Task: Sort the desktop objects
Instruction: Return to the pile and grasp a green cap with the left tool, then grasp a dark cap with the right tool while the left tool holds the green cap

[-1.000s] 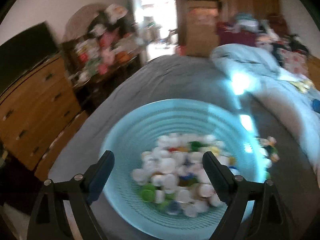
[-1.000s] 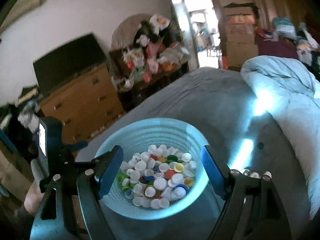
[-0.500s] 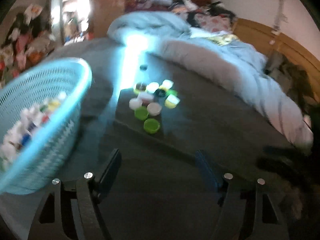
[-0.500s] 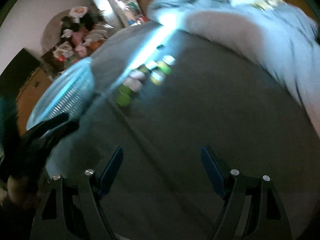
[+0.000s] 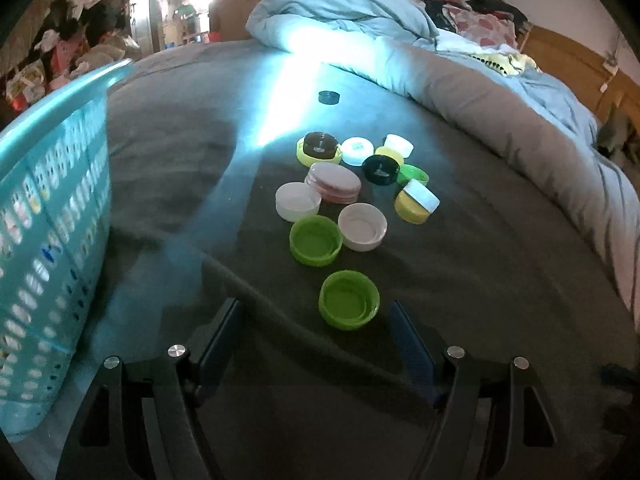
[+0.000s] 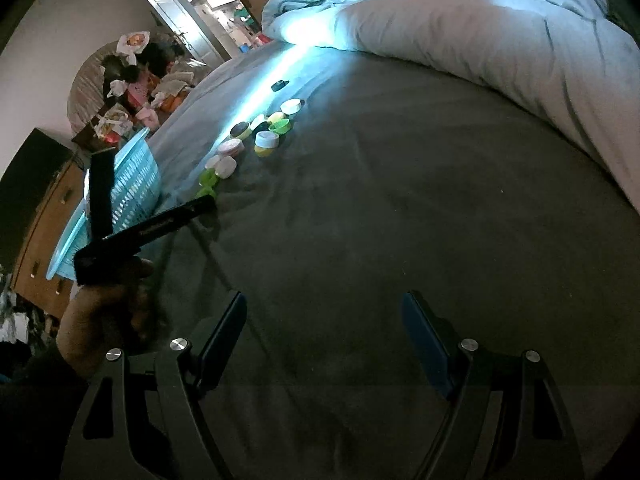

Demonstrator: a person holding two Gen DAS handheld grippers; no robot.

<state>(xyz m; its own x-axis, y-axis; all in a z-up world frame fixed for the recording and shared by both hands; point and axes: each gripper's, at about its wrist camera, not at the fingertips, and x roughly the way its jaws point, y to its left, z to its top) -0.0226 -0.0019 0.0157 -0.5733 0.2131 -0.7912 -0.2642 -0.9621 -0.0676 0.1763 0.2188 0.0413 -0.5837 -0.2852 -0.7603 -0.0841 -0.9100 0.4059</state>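
We hold our left tool wide open, low over the grey bed, a green cap just ahead of it. More caps cluster beyond; the blue basket stands at left.

Grey bedsheet underfoot. Pale blue duvet bunched at 12 to 3 o'clock. Wooden dresser at 9. Cluttered shelf at 10. Lit doorway at 11.

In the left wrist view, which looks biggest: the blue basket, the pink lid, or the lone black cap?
1. blue basket
2. pink lid
3. lone black cap, though it lies farthest away, so its true size is unsure.
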